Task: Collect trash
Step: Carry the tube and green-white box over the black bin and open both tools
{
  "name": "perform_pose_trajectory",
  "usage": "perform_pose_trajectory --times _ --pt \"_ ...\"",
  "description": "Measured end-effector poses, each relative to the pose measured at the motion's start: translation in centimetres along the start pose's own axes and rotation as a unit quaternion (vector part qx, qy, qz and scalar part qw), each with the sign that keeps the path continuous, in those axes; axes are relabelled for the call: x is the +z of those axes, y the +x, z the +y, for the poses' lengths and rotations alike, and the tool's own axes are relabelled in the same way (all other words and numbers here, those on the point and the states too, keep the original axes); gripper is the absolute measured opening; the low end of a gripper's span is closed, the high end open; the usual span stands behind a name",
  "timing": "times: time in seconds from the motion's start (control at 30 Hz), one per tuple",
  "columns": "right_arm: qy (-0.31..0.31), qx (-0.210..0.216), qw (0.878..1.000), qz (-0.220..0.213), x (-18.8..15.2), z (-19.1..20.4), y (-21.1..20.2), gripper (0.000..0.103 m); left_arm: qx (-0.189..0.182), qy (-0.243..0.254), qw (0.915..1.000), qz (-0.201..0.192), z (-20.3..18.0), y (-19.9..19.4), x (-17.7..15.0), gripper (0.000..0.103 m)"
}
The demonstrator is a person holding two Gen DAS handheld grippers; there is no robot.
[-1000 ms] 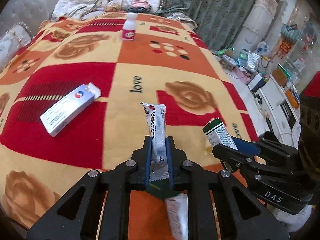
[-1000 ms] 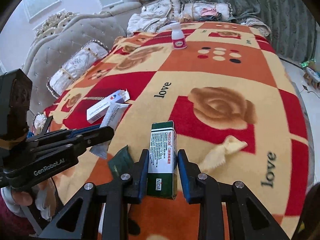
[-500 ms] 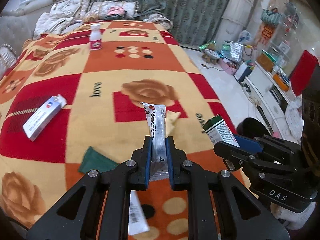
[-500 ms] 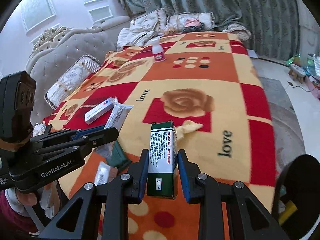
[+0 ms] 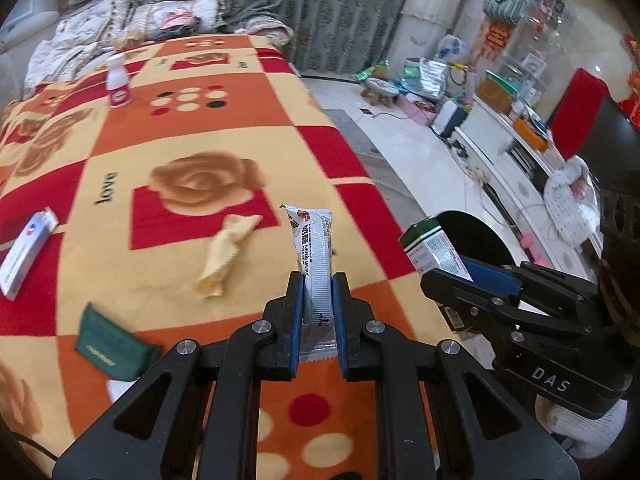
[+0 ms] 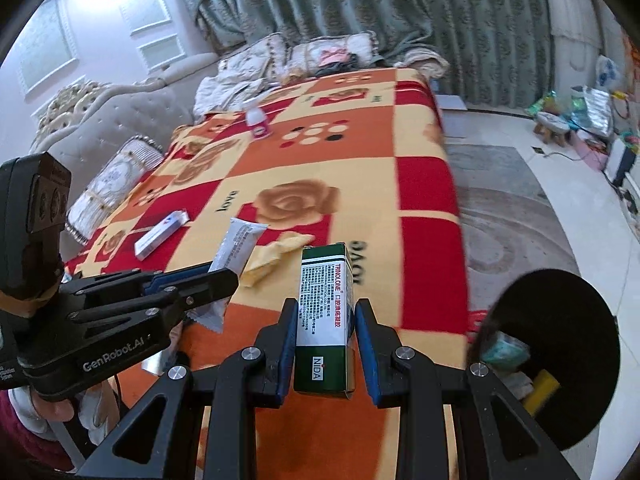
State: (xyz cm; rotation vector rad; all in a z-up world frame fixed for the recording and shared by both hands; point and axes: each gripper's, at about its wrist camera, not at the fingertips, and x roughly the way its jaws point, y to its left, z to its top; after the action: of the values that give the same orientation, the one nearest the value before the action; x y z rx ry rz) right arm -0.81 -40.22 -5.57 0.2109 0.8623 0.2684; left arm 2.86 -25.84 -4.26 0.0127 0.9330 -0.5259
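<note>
The left gripper (image 5: 316, 284) is closed tight on a silvery sachet (image 5: 314, 248) that stands upright between its blue pads, printed with red and black characters too small to read. The right gripper (image 6: 326, 312) is clamped on a green and white box (image 6: 326, 312), also upright, which bears "TRINOLONE" in red along one side and "NIDA" on its green lower band. In the left wrist view the body of the right gripper carries the letters "DAS"; in the right wrist view the left one reads "GenRobot.AI". Both hang over the near edge of a bed covered by a blanket (image 5: 240, 128) of red, orange and cream squares with brown roses and the word "love". On the blanket a crumpled yellow wrapper (image 5: 226, 256) lies near the middle of the near end, a dark green packet (image 5: 108, 346) sits close to the near edge, a white carton (image 5: 26, 254) with a red and blue mark lies toward the left edge, and a small white bottle (image 5: 118, 86) with a pink label stands toward the far end. A black bin (image 6: 560, 360) stands on the floor off the bed's right edge, with some rubbish visible inside.
</note>
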Motion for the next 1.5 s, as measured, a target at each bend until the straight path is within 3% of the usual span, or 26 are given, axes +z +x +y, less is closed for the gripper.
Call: perform_pose_trajectory --times 0.93,1.5 --pt "0.09 -0.074 0.993 -0.012 -2.4 -11.7 -4.0 0.027 -0.032 0.074 0.996 0.04 -9.3 6.4 1.6 0.012" --pt "0.135 -0.1 0.986 -0.005 -3.9 -17.2 -4.8 0.027 -0.067 0.08 0.9923 0.067 -12.8 10.4 2.6 0.012"
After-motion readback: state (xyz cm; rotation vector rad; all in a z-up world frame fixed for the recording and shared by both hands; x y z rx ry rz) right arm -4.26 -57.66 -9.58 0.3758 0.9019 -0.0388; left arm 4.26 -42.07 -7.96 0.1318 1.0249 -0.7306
